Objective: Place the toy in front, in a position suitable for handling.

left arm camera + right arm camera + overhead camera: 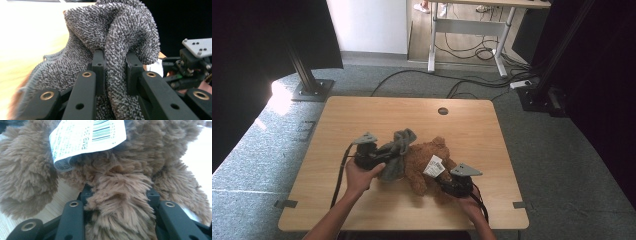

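A brown plush bear [424,162] lies on the wooden table [362,115] with a white barcode tag [433,165] on it. A grey knitted garment [398,150] is bunched at the bear's left side. My left gripper [384,152] is shut on a fold of the grey knit [117,62], which runs up between the jaws. My right gripper [443,179] is shut on a limb of the bear [120,195], brown fur bulging between its jaws, and the tag [87,137] hangs just above. The right gripper [192,67] shows at the right edge of the left gripper view.
The table has a round cable hole [443,111] near its far edge. On the floor beyond lie cables [472,85], and a white desk frame [467,30] stands farther back. Black stands [309,80] flank the table at both far corners.
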`<state>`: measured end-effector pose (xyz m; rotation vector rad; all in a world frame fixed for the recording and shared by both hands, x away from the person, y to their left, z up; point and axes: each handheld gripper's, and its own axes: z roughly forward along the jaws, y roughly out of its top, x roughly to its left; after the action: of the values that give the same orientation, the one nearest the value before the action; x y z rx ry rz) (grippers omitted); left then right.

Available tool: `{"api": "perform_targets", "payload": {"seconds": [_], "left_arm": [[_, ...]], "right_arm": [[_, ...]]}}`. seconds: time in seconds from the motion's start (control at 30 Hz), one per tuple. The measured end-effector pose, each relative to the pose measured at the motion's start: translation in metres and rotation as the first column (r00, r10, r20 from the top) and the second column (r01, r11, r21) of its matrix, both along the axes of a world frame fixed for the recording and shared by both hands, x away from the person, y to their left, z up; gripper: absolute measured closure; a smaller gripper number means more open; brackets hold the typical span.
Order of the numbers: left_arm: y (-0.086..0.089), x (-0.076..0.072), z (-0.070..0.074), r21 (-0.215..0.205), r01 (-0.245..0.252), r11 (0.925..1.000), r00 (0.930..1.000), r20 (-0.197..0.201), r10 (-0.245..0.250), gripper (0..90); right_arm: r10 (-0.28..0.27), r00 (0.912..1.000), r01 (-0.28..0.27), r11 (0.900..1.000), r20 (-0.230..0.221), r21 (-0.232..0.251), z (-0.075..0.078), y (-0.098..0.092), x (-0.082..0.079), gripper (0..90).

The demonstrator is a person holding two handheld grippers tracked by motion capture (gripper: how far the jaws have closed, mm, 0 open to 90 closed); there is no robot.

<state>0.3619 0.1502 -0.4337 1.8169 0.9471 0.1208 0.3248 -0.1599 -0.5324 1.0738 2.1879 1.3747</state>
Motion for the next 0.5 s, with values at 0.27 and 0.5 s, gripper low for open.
{"api": "perform_targets", "payload": {"seconds": [0.27, 0.5], "left_arm": [[-0.069, 0.016, -0.004, 0.061, 0.099, 0.9932, 0.9944, -0.045, -0.096, 73.5], [-0.084, 0.025, -0.009, 0.083, 0.102, 0.9914, 0.9928, -0.071, -0.096, 73.4]], "right_arm": [[-0.007, 1.0, 0.007, 1.0, 0.004, -0.011, 0.0, 0.001, 0.0, 57.8], [-0.015, 0.9998, 0.015, 0.999, 0.01, -0.032, -0.002, 0.003, 0.0, 58.6]]}}
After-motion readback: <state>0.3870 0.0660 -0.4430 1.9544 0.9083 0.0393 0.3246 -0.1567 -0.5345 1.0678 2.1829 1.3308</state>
